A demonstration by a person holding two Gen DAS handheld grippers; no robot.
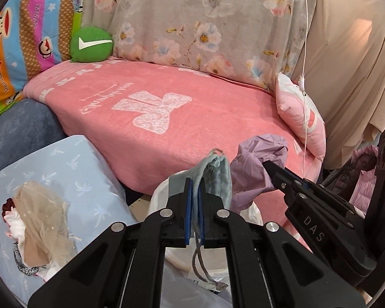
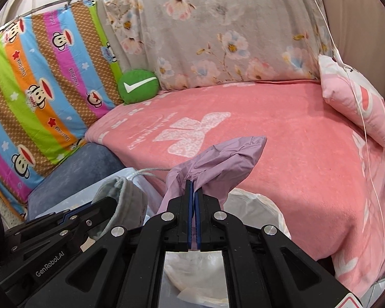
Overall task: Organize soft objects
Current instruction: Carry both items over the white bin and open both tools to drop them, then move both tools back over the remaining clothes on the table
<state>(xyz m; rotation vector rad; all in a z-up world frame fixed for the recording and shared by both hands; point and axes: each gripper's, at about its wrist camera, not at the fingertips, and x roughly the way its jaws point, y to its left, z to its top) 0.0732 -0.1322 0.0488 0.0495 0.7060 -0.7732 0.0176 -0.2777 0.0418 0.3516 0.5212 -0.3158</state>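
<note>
My left gripper is shut on a pale blue-grey drawstring pouch, whose grey cord hangs down between the jaws. To its right, my right gripper pinches a crumpled lilac cloth. In the right wrist view the right gripper is shut on that lilac cloth, which sticks forward over the pink blanket. The left gripper with the grey pouch shows at lower left. A white bag gapes open right beneath both grippers.
A green round cushion with a white tick sits at the blanket's far left corner, a pink pillow at its right edge. A floral cover backs the bed. A doll with a veil lies on a light blue pillow.
</note>
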